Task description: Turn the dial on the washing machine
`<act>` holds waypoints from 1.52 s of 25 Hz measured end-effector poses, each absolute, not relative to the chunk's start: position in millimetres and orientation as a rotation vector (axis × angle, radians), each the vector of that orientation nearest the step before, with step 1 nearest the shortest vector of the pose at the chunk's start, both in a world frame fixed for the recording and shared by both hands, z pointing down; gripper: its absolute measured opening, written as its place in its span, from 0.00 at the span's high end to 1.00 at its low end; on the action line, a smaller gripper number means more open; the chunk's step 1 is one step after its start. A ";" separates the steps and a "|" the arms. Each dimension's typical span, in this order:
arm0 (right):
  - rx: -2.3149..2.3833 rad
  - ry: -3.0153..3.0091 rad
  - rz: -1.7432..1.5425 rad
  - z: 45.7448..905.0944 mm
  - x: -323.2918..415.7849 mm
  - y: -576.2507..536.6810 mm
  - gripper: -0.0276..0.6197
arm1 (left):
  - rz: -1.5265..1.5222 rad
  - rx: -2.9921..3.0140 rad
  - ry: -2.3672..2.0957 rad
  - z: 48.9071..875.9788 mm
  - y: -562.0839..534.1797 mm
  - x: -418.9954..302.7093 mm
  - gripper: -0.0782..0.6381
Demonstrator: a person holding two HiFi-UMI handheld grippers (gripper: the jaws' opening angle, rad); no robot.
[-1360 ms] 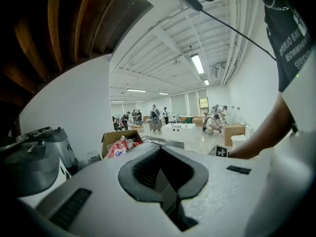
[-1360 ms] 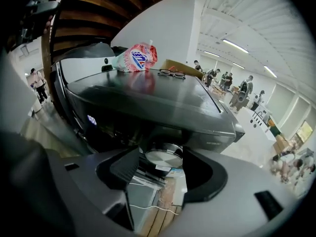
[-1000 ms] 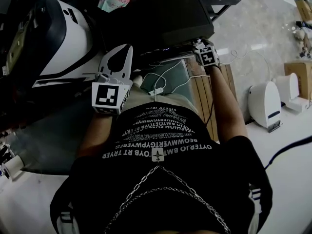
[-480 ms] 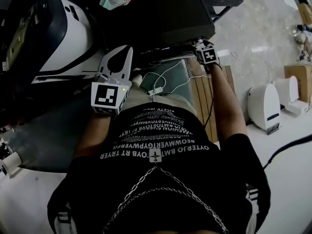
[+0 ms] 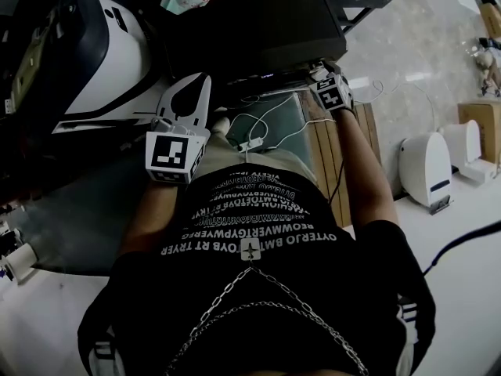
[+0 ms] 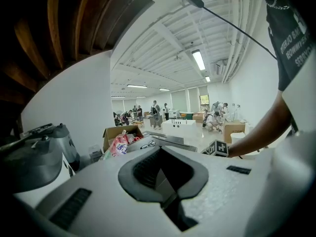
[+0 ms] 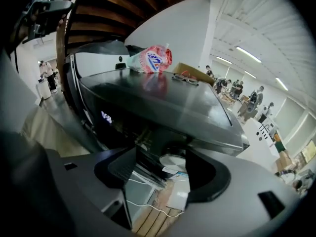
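The dark washing machine fills the top of the head view. Its silver dial sits on the front panel under the lid. My right gripper is at that panel, with only its marker cube showing from above. Its jaws have just been closing. The dial lies between them close to the right pad, and a gap shows at the left pad. My left gripper hangs to the left of the machine, pointing away, its jaws shut with nothing in them.
A pink detergent pouch and a pair of glasses lie on the lid. A white appliance stands at the left. A white cable runs below the panel beside wooden slats. White devices sit at the right.
My right gripper's cube has shifted slightly back from the machine's front, toward the person. The left gripper has stayed in place.
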State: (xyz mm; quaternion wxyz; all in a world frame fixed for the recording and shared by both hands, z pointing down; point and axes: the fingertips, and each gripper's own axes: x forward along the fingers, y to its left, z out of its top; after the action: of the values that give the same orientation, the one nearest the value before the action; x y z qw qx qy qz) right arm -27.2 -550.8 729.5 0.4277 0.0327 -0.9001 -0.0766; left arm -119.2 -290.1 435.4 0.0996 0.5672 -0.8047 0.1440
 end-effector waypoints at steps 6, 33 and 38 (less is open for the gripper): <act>0.133 -2.184 -0.162 742.9 -23.7 -562.3 0.48 | 0.441 1.710 -2.367 434.0 -296.1 -115.4 0.88; 0.083 -2.131 -0.244 738.8 -28.5 -541.0 0.43 | 0.422 1.673 -2.422 421.1 -284.1 -125.8 0.88; 0.116 -2.103 -0.212 743.8 -25.0 -553.7 0.43 | 0.428 1.669 -2.419 421.5 -279.5 -125.2 0.88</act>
State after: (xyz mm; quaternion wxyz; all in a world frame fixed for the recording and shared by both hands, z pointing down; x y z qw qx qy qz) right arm -25.0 -553.7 743.8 0.4900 0.0478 -0.8660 -0.0872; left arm -125.2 -279.5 421.5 0.0859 0.5601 -0.8114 0.1435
